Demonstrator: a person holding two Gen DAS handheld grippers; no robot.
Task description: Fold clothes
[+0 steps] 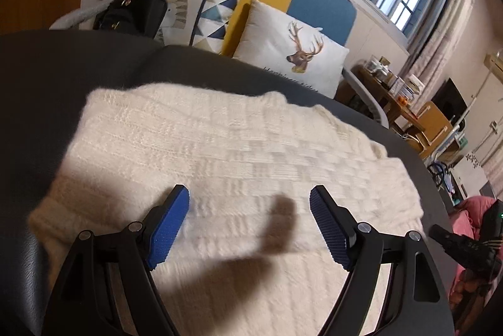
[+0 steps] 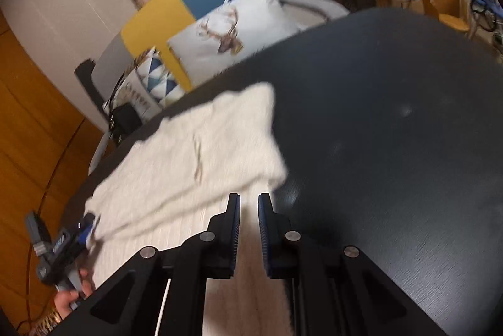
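A cream knitted sweater [image 1: 226, 153] lies spread on a dark table [image 1: 63, 78]. My left gripper [image 1: 250, 201] hovers over the sweater's near part, wide open and empty, blue pads facing each other. In the right wrist view the sweater [image 2: 195, 160] lies to the left on the dark table [image 2: 393, 131], with a folded layer on top. My right gripper [image 2: 249, 201] is over the sweater's right edge, its jaws nearly closed with a narrow gap and nothing clearly between them. The left gripper [image 2: 63, 245] shows at the sweater's left edge, held by a hand.
A sofa with a deer cushion [image 1: 292, 50], a patterned cushion [image 1: 201, 18] and a black bag [image 1: 132, 10] stands behind the table. A wooden side table [image 1: 389, 90] with clutter and a chair [image 1: 433, 125] are at the right. The right gripper [image 1: 465, 245] shows at the table's right edge.
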